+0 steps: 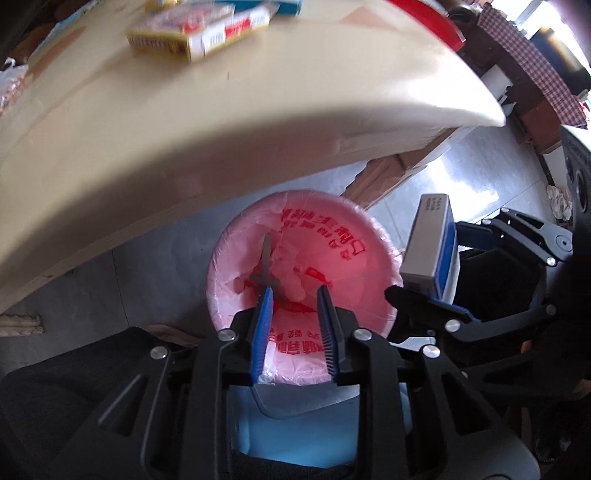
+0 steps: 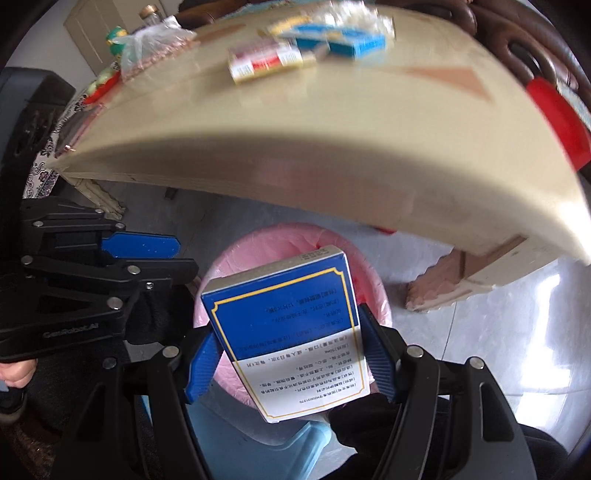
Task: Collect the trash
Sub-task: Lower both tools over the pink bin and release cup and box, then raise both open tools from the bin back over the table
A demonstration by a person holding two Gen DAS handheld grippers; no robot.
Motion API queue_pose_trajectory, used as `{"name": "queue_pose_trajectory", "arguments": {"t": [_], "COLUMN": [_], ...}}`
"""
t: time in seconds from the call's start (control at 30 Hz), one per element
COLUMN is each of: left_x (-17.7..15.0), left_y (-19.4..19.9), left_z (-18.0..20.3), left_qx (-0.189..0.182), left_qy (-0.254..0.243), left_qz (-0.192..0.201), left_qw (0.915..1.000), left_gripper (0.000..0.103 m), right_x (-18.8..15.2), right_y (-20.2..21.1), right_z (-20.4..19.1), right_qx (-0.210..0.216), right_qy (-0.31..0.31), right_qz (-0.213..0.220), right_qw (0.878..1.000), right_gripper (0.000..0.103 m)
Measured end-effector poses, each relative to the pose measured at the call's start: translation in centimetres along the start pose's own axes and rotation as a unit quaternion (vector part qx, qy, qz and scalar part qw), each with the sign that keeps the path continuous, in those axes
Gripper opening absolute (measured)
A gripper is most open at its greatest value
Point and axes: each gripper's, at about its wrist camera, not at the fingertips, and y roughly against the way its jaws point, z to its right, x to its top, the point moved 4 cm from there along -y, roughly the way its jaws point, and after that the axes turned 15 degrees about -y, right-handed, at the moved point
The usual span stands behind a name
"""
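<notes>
A bin lined with a pink bag (image 1: 332, 240) stands on the floor below the table edge, with crumpled trash inside. My left gripper (image 1: 295, 295) is open and empty, hanging just over the bin. My right gripper (image 2: 291, 354) is shut on a blue and white box (image 2: 291, 332) and holds it above the bin's pink bag (image 2: 236, 258). The box (image 1: 430, 243) and right gripper (image 1: 424, 295) also show in the left wrist view, at the bin's right rim. More boxes lie on the table: a red and white one (image 1: 192, 33) (image 2: 266, 61) and blue ones (image 2: 347, 40).
The beige table (image 1: 184, 129) overhangs the bin closely. A clear plastic bag (image 2: 151, 44) sits at its far left corner, a red object (image 2: 557, 118) at its right edge. A blue stool (image 1: 295, 424) stands under the grippers. Grey tiled floor (image 2: 480, 332) lies to the right.
</notes>
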Motion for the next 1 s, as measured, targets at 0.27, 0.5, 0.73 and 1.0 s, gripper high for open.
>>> {"name": "queue_pose_trajectory", "arguments": {"t": [0.27, 0.5, 0.73, 1.0], "left_x": [-0.6, -1.9, -2.0, -1.9], "left_y": [-6.3, -11.0, -13.2, -13.5], "left_z": [-0.8, -2.1, -2.3, -2.6], "left_qx": [-0.003, -0.015, -0.007, -0.005], "left_qy": [0.011, 0.033, 0.032, 0.034], "left_qz": [-0.05, -0.108, -0.134, -0.134], "left_qw": [0.9987, 0.9935, 0.9905, 0.9904], "left_gripper": [0.025, 0.025, 0.026, 0.054], "right_x": [-1.2, -2.3, -2.5, -2.3], "right_y": [-9.1, -13.4, -14.5, -14.3], "right_z": [1.0, 1.6, 1.7, 2.2], "right_qx": [-0.013, -0.031, -0.028, -0.037], "right_qy": [-0.013, -0.002, -0.001, -0.008], "right_qz": [-0.082, -0.122, -0.128, -0.13], "right_qw": [0.996, 0.992, 0.991, 0.991], "right_gripper": [0.067, 0.067, 0.069, 0.079]}}
